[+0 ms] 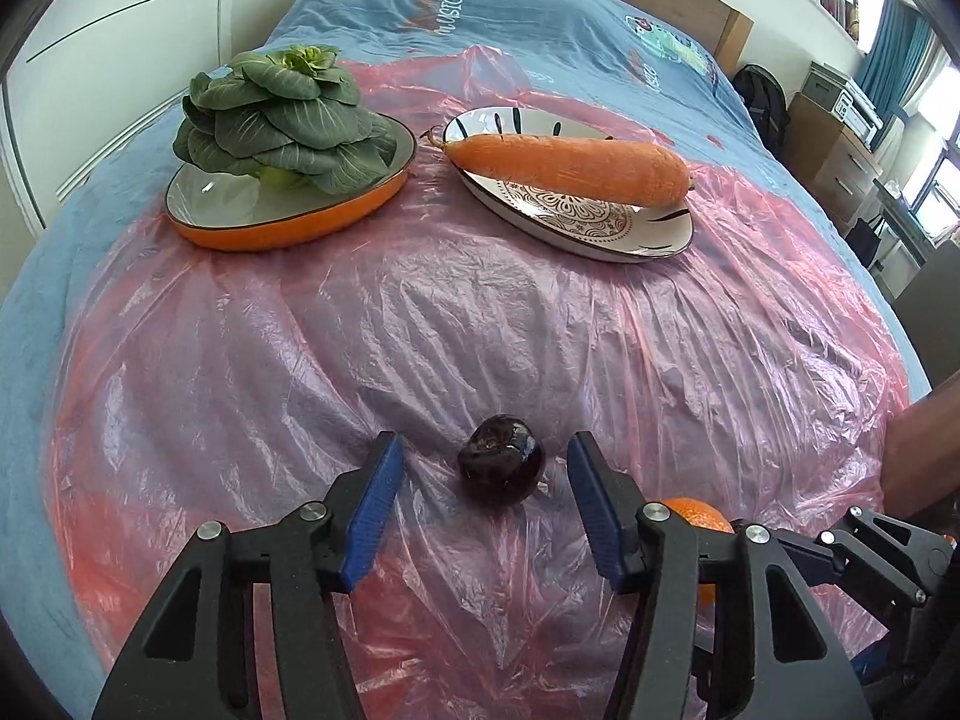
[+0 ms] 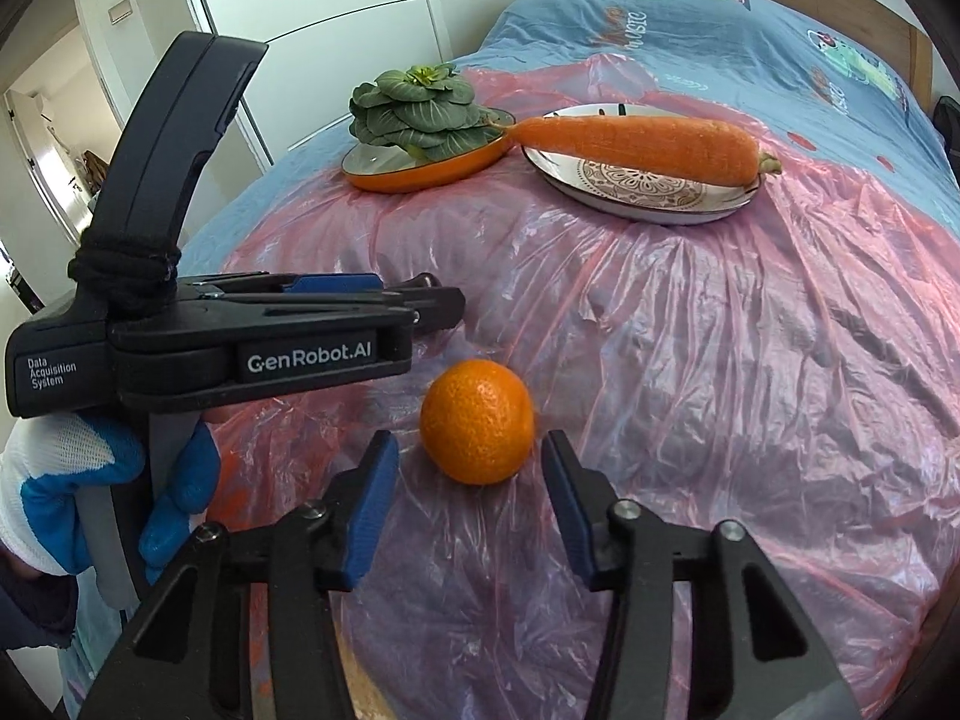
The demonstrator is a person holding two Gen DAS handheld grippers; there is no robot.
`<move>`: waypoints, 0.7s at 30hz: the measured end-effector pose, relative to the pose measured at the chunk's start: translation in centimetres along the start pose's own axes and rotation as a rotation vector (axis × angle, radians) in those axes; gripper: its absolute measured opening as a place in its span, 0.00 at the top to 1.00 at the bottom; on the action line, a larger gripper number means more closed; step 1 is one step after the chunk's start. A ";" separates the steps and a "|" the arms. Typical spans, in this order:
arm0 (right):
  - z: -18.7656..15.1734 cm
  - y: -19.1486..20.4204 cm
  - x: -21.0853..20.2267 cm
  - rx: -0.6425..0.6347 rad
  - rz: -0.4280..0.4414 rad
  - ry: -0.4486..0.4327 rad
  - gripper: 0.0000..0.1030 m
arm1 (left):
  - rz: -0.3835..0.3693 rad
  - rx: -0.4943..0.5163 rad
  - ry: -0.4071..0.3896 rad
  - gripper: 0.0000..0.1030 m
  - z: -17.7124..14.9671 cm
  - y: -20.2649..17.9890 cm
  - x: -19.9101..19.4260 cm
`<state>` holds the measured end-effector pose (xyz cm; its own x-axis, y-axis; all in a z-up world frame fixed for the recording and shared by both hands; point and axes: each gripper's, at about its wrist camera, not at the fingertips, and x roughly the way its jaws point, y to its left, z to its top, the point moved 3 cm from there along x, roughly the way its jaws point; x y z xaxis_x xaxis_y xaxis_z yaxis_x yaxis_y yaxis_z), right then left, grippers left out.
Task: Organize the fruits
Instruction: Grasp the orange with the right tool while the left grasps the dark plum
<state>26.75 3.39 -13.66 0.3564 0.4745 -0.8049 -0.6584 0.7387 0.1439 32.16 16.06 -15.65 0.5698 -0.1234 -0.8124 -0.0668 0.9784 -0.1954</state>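
Observation:
A small dark red fruit (image 1: 501, 459) lies on the pink plastic sheet (image 1: 480, 312), between the tips of my open left gripper (image 1: 483, 456), untouched. An orange (image 2: 477, 421) lies on the sheet just ahead of my open right gripper (image 2: 470, 453), between its blue pads and apart from them. It also peeks out behind the left gripper's right finger in the left wrist view (image 1: 696, 513). The left gripper's body (image 2: 240, 348) shows side-on in the right wrist view, held by a gloved hand (image 2: 78, 480).
An orange-rimmed dish (image 1: 288, 222) holds a leafy green vegetable (image 1: 282, 120) at the back left. A patterned plate (image 1: 600, 222) beside it holds a large carrot (image 1: 570, 165). The sheet covers a blue bedspread (image 1: 540, 18). Wardrobes stand left, shelves and window right.

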 end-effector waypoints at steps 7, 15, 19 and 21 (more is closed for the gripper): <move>0.4 -0.1 1.9 0.000 -0.010 0.021 0.46 | 0.015 0.003 -0.003 0.54 -0.3 0.1 0.9; 0.7 -0.1 3.4 -0.002 -0.026 0.036 0.50 | 0.047 0.025 -0.012 0.75 -0.2 0.4 1.3; 0.8 0.0 3.1 -0.005 -0.027 0.028 0.52 | 0.054 0.040 -0.018 0.75 -0.1 0.2 1.0; 0.8 -0.1 2.8 0.005 -0.021 0.021 0.52 | 0.057 0.044 -0.023 0.76 0.0 0.1 0.8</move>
<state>28.36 5.04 -15.49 0.3559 0.4490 -0.8196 -0.6476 0.7508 0.1302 32.56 16.08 -16.31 0.5849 -0.0642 -0.8086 -0.0634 0.9902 -0.1245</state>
